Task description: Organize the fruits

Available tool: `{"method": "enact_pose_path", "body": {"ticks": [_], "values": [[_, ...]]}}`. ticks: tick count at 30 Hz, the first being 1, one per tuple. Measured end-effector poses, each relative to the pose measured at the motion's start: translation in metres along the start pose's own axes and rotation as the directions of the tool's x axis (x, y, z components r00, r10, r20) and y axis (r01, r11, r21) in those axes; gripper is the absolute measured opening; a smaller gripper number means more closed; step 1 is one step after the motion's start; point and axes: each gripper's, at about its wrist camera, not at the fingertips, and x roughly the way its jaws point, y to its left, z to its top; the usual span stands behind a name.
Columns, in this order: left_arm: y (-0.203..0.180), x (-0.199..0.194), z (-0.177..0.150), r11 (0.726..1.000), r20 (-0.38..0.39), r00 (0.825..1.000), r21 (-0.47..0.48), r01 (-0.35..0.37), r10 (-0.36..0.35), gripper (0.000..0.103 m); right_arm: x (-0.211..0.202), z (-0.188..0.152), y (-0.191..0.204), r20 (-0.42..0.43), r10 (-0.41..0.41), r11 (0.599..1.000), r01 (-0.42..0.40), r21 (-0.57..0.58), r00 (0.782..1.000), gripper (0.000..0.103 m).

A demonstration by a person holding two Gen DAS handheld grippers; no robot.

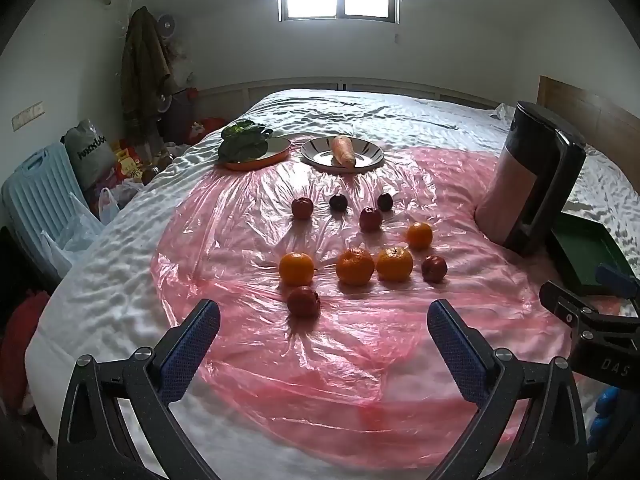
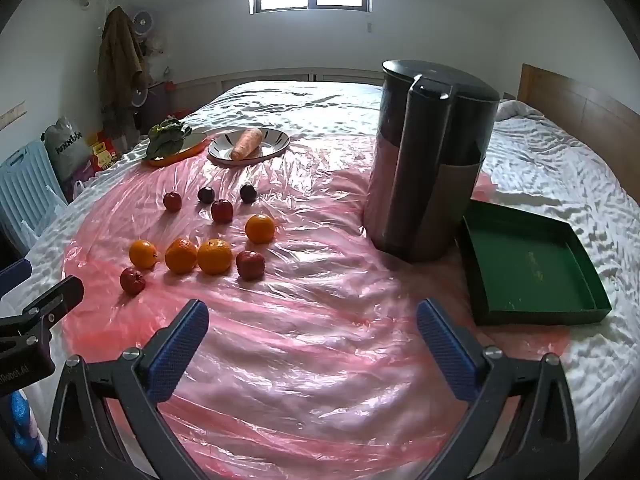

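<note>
Several oranges (image 1: pixel 354 266) (image 2: pixel 214 256) and small red and dark fruits (image 1: pixel 303 302) (image 2: pixel 250 265) lie scattered on a pink plastic sheet (image 1: pixel 320 380) (image 2: pixel 304 352) spread over a bed. My left gripper (image 1: pixel 323 318) hovers open just short of the nearest red fruit, nothing between its blue pads. My right gripper (image 2: pixel 313 318) is open over bare plastic, to the right of the fruits. An empty green tray (image 2: pixel 528 266) (image 1: pixel 580 252) lies at the right, beside a tall dark cylindrical container (image 2: pixel 424 168) (image 1: pixel 528 184).
At the far side sit a striped plate (image 1: pixel 362 158) (image 2: pixel 276 142) with a carrot (image 1: pixel 343 150) and an orange dish (image 1: pixel 280 152) with leafy greens (image 1: pixel 244 140). White bedding surrounds the sheet. Bags and a blue suitcase (image 1: pixel 32 200) stand left of the bed.
</note>
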Motion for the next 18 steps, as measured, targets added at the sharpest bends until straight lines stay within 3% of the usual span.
{"method": "enact_pose_path", "body": {"ticks": [18], "values": [[-0.0019, 0.0046, -0.0016, 1.0, -0.011, 1.0, -0.008, -0.012, 0.012, 0.102, -0.0004, 0.0006, -0.0043, -0.001, 0.005, 1.0, -0.005, 0.009, 1.0, 0.103]]}}
